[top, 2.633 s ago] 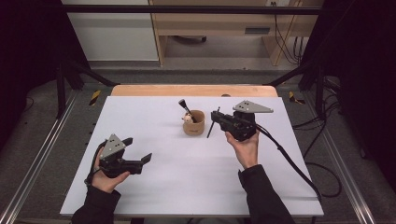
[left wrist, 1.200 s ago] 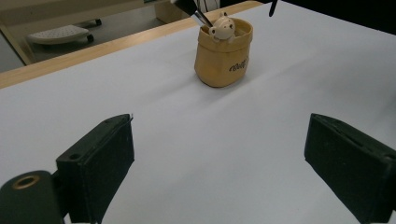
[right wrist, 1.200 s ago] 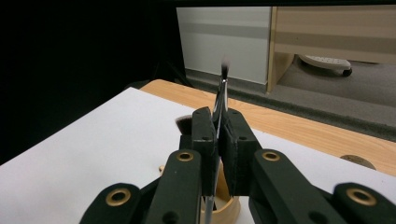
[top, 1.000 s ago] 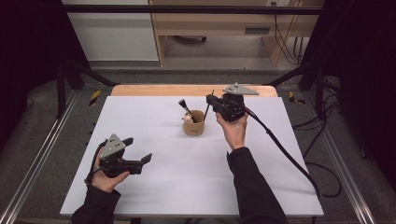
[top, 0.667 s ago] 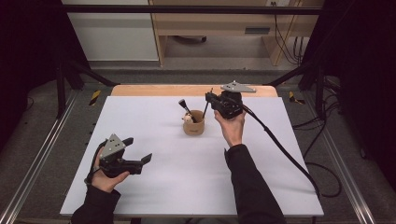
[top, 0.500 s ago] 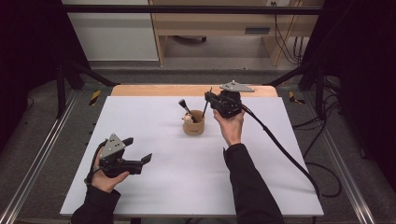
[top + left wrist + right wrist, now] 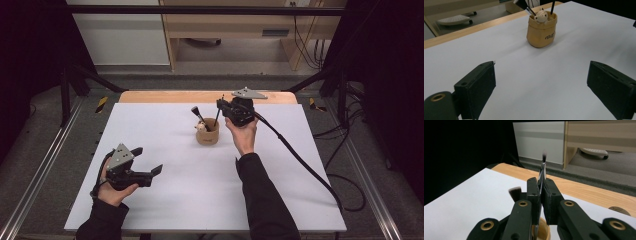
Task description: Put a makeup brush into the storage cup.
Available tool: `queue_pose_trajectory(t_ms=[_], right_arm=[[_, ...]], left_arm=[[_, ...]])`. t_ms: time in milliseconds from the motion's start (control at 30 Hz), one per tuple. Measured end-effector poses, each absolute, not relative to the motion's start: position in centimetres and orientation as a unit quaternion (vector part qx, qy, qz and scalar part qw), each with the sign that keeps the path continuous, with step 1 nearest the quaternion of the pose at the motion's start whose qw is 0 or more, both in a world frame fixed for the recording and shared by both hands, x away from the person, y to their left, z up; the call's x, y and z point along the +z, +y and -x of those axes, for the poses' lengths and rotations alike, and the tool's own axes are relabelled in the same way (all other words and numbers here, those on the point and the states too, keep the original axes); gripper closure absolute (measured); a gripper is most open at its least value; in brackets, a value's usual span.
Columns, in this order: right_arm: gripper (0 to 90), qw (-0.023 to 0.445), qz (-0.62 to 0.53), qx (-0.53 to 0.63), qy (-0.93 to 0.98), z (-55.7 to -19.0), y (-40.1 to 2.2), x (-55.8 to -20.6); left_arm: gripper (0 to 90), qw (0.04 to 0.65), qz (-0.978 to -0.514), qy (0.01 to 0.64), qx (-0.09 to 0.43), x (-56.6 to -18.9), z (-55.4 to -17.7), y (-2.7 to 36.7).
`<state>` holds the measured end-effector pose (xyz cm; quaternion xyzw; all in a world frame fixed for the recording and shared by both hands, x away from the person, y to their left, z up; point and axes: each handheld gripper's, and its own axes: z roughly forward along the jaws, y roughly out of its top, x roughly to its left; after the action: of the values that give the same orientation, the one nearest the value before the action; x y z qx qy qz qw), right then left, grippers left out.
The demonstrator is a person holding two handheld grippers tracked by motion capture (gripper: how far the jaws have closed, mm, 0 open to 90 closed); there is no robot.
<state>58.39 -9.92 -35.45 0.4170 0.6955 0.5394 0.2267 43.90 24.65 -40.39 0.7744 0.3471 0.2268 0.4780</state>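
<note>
- Your right gripper (image 7: 220, 106) has its jaws pinched on a thin brush (image 7: 543, 166), just above the tan cup (image 7: 207, 134) near the table's far edge; in the left gripper view its lower end is already inside the rim.
- Let go while the brush leans and it may tip the light cup — or knock the other brush (image 7: 198, 114) standing there.
- Your left gripper (image 7: 150, 172) rests well apart near the front, jaws spread and holding nothing, so nothing steadies the cup.
- A slanted grip could let the slim handle slip.
</note>
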Motion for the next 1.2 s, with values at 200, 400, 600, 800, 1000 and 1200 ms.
queue_pose_trajectory(t_ms=[200,400,600,800,1000,1200], right_arm=[[84.9,0.225,-0.418,0.533,0.700,-58.6,-9.6,-36.1],[84.8,0.221,-0.421,0.526,0.705,-58.8,-9.3,-36.7],[84.8,0.219,-0.422,0.516,0.712,-59.0,-8.9,-37.4],[84.8,0.215,-0.425,0.505,0.720,-59.2,-8.6,-38.1],[84.8,0.215,-0.426,0.497,0.725,-59.3,-8.4,-38.5],[84.8,0.212,-0.428,0.490,0.729,-59.3,-8.1,-39.0]], left_arm=[[7.6,0.478,-0.775,0.347,0.227,-40.4,-43.9,24.6],[7.6,0.478,-0.774,0.346,0.227,-40.4,-43.9,24.7],[7.7,0.478,-0.774,0.346,0.228,-40.4,-43.9,24.7],[7.7,0.479,-0.773,0.345,0.229,-40.4,-43.9,24.7],[7.7,0.478,-0.774,0.345,0.229,-40.4,-43.8,24.7],[7.8,0.479,-0.774,0.345,0.229,-40.4,-43.8,24.7]])
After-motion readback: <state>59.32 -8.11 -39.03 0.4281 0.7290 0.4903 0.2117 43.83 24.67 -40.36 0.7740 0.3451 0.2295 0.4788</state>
